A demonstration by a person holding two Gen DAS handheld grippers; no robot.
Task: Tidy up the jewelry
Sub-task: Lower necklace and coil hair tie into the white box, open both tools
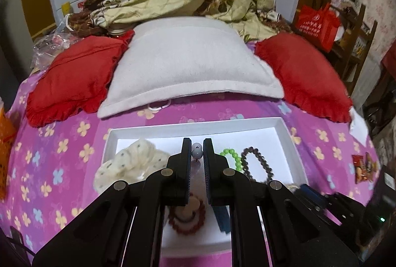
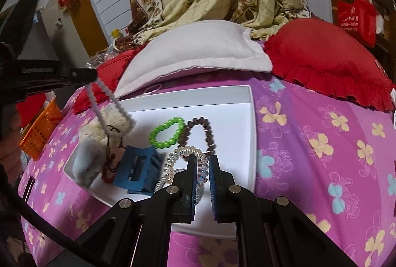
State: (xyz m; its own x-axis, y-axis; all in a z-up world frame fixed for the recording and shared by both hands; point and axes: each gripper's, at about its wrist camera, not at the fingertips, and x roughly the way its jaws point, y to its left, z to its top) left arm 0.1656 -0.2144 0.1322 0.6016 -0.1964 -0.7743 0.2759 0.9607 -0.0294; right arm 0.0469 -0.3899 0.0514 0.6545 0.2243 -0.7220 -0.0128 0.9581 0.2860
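A white tray [image 1: 198, 124] [image 2: 188, 91] lies on the pink flowered bedsheet. In it are a green bead bracelet [image 1: 232, 155] [image 2: 168, 133], a brown bead bracelet [image 1: 257, 163] [image 2: 205, 133], a cream scrunchie [image 1: 131, 163] [image 2: 109, 126], a red bead bracelet [image 1: 185, 215] and a blue hair claw [image 2: 138, 173]. My left gripper [image 1: 197, 143] [image 2: 95, 75] is shut on a pale grey bead bracelet [image 1: 197, 150] [image 2: 106, 91], which dangles over the tray's left side. My right gripper [image 2: 203, 159] hangs over the tray's near right corner, shut on a clear coil hair tie [image 2: 173, 163].
A grey pillow [image 1: 188, 64] and two red cushions [image 1: 71, 84] [image 1: 302, 74] lie just behind the tray. An orange basket [image 2: 39, 128] stands at the bed's left edge, and a snack packet [image 1: 363, 165] lies to the right. A quilt is heaped at the back.
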